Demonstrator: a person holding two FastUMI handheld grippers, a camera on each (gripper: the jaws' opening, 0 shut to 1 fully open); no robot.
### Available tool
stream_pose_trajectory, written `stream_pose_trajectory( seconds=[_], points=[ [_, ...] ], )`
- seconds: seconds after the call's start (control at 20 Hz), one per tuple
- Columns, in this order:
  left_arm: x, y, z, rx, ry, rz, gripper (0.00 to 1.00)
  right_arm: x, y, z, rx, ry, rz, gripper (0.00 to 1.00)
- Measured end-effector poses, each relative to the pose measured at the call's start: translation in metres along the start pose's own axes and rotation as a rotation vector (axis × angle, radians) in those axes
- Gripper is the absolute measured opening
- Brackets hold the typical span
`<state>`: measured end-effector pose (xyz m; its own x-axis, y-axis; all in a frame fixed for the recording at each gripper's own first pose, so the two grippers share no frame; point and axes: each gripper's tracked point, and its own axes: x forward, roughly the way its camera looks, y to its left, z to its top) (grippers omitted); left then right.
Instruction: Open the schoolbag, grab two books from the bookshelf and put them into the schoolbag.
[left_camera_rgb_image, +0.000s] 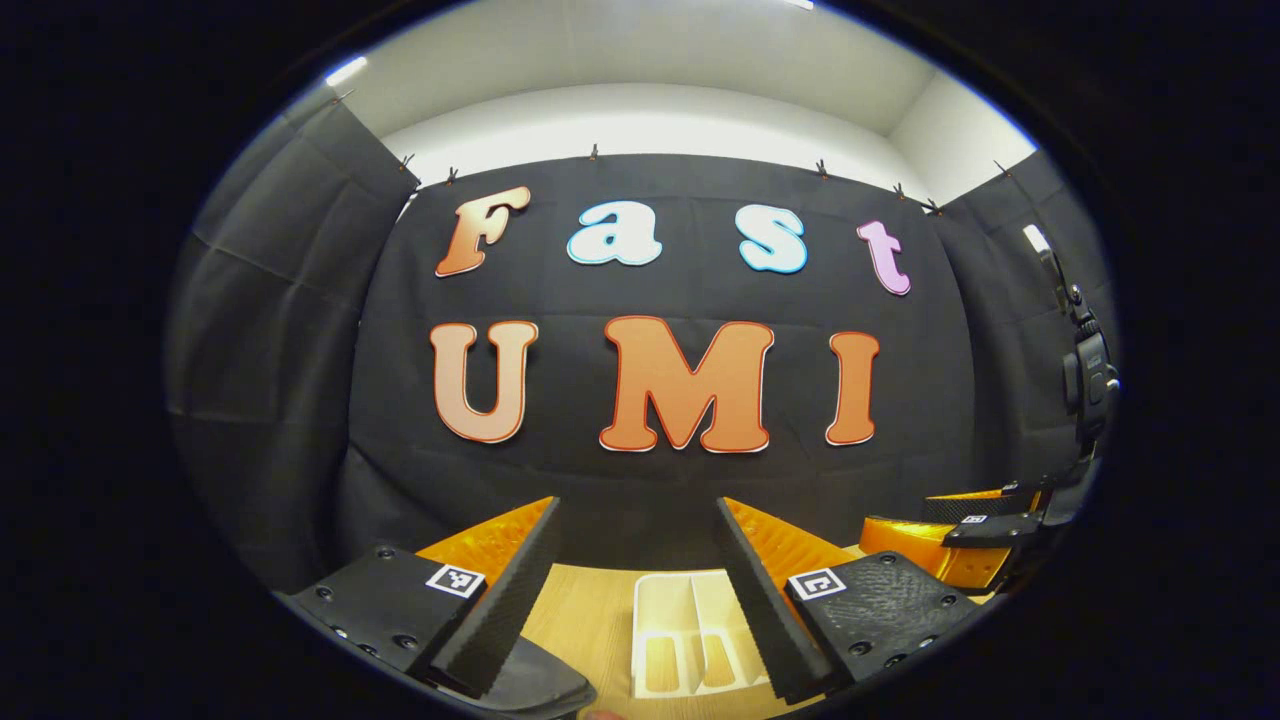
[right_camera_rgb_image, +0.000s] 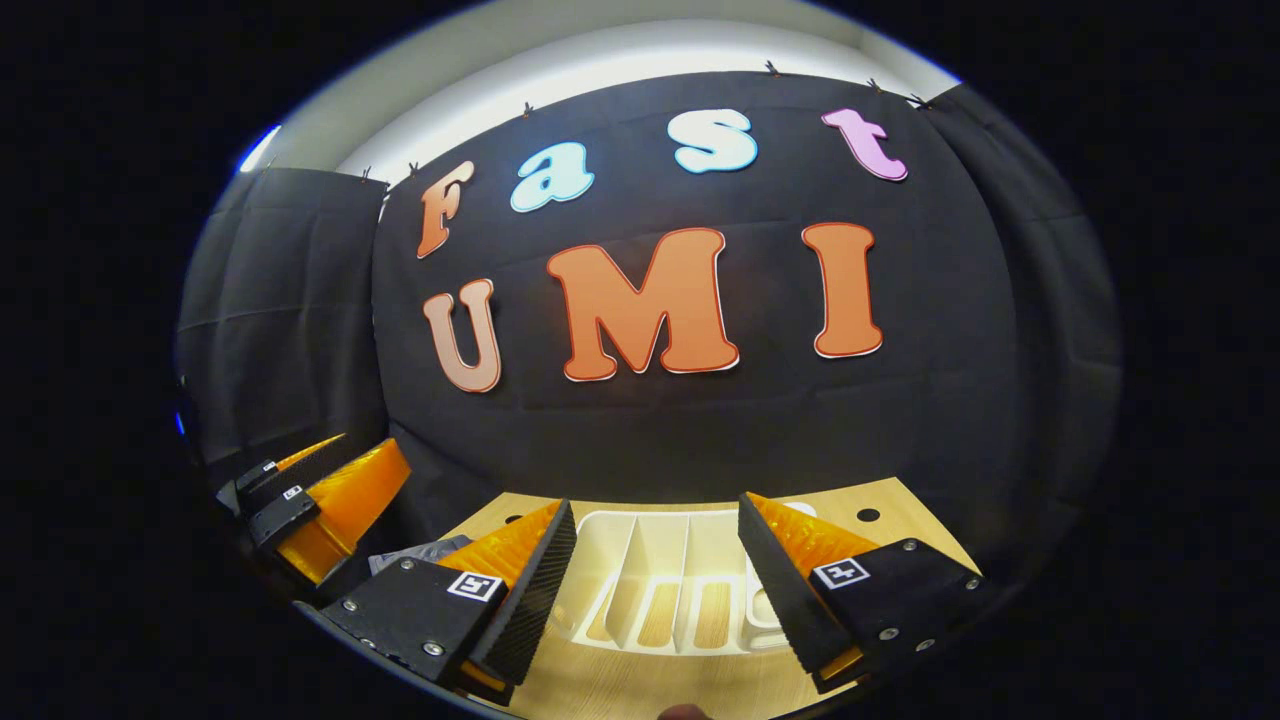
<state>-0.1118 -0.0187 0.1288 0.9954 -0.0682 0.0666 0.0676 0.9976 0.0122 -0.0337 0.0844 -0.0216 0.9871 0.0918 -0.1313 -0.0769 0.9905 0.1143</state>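
Currently, from my left gripper view, I see the left claw (left_camera_rgb_image: 636, 590) held wide, its 2 fingers (left_camera_rgb_image: 505, 600) spread apart with nothing between them. Beyond the gap lies a pale wooden worktop (left_camera_rgb_image: 590, 610), and on it stands a white bookshelf (left_camera_rgb_image: 690, 630), a slotted rack with upright dividers. I cannot make out any books in its slots. At the lower left edge a dark rounded shape, possibly the schoolbag (left_camera_rgb_image: 540, 685), sits just under the left finger; I cannot tell for sure what it is. Far to the right, the right claw (left_camera_rgb_image: 965, 525) hovers above the worktop's edge.

From my right gripper view, the right claw (right_camera_rgb_image: 655, 580) is also wide and holds nothing. The white bookshelf (right_camera_rgb_image: 680, 590) sits on the worktop (right_camera_rgb_image: 880, 500) directly ahead, framed between the 2 fingers. A grey crumpled piece of fabric (right_camera_rgb_image: 425, 552) shows just left of the left finger. Farther left, the left claw (right_camera_rgb_image: 300, 495) hangs near the black cloth wall (right_camera_rgb_image: 700, 430).
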Motion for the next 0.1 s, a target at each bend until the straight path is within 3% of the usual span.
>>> stream_pose_trajectory(
  seconds=[0.1],
  points=[
    [0.0007,0.0112,-0.0116,-0.009,0.032,0.005,0.92,0.0022,-0.0001,-0.0035,-0.005,0.007,-0.013,0.97]
  ],
)
